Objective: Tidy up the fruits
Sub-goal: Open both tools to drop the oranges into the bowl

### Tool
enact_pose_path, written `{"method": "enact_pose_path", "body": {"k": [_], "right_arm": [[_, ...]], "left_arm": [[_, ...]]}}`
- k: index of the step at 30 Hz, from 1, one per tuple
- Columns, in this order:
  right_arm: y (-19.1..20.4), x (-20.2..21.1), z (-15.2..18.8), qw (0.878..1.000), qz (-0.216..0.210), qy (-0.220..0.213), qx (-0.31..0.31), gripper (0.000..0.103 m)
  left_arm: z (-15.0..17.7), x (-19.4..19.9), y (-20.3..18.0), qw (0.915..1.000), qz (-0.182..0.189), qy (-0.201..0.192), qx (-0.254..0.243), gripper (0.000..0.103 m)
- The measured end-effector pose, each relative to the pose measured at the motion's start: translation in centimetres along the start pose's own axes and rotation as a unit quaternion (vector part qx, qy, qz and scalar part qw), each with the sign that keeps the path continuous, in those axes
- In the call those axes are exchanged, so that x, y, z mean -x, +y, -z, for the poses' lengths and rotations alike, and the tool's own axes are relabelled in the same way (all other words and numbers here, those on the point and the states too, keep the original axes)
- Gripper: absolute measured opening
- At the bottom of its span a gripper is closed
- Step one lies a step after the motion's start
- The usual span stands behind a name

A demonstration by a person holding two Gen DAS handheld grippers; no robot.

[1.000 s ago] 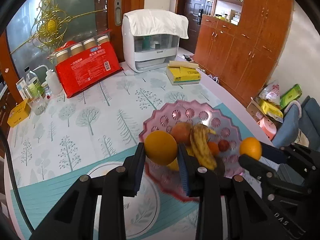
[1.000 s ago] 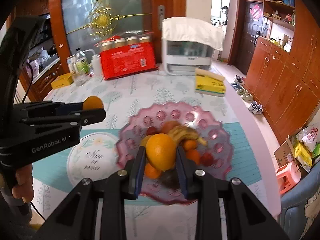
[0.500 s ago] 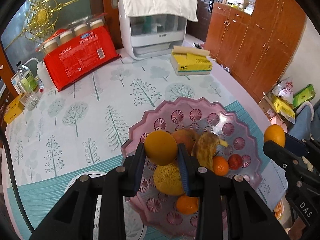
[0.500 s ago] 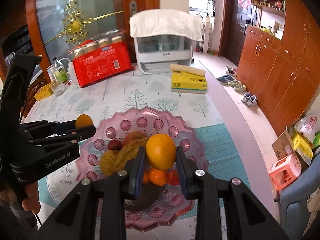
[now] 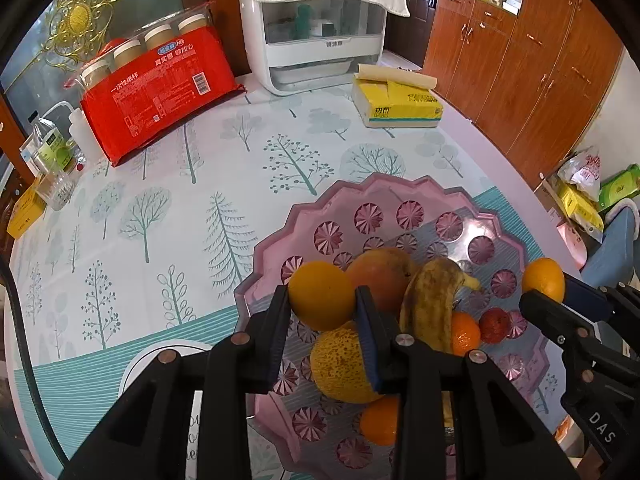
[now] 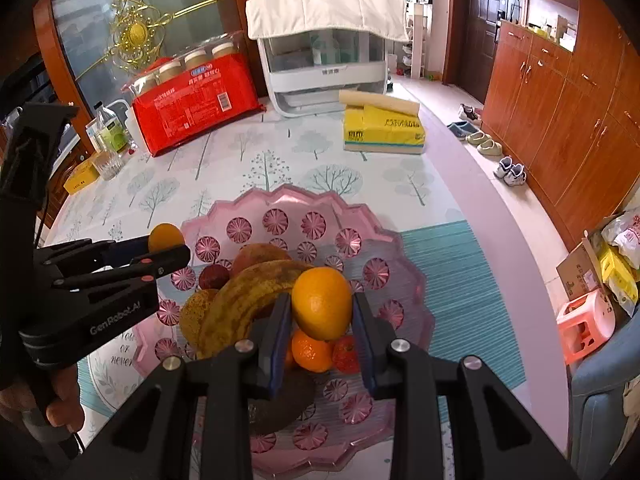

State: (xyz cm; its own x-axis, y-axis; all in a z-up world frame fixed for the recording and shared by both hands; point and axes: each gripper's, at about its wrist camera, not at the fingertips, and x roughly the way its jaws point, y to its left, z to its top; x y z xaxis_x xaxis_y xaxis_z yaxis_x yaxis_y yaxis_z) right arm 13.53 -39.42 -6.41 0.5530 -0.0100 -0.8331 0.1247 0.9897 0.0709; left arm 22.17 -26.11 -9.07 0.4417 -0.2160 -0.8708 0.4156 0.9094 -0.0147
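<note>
Across the middle of both views spreads a tablecloth (image 5: 168,208) printed with pale trees, with a teal band nearer the lens. At lower centre sits the pink fruit tray (image 5: 384,200), holding a spotted banana (image 6: 248,300), tangerines and other fruit. Above it, the left gripper (image 5: 322,312) clamps one orange (image 5: 321,295), and the right gripper (image 6: 320,320) clamps a second orange (image 6: 322,303). Toward the upper left lies a red pack of paper cups (image 5: 160,92); at top centre stands a white cabinet (image 5: 320,36), with a yellow tissue pack (image 6: 384,128) just right of it. Wooden cupboards (image 6: 560,92) fill the right side.
</note>
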Motion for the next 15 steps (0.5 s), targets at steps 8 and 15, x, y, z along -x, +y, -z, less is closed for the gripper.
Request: {"method": "enact_pose_path", "body": {"k": [8, 15], "right_arm": [[0.0, -1.5, 0.5, 1.0, 0.0, 0.026, -0.001, 0.033], [0.1, -1.2, 0.6, 1.0, -0.005, 0.021, 0.005, 0.043]], "left_arm": [[0.3, 0.4, -0.1, 0.9998, -0.017, -0.009, 0.0, 0.07], [0.8, 0.8, 0.2, 0.9996, -0.024, -0.01, 0.012, 0.085]]}}
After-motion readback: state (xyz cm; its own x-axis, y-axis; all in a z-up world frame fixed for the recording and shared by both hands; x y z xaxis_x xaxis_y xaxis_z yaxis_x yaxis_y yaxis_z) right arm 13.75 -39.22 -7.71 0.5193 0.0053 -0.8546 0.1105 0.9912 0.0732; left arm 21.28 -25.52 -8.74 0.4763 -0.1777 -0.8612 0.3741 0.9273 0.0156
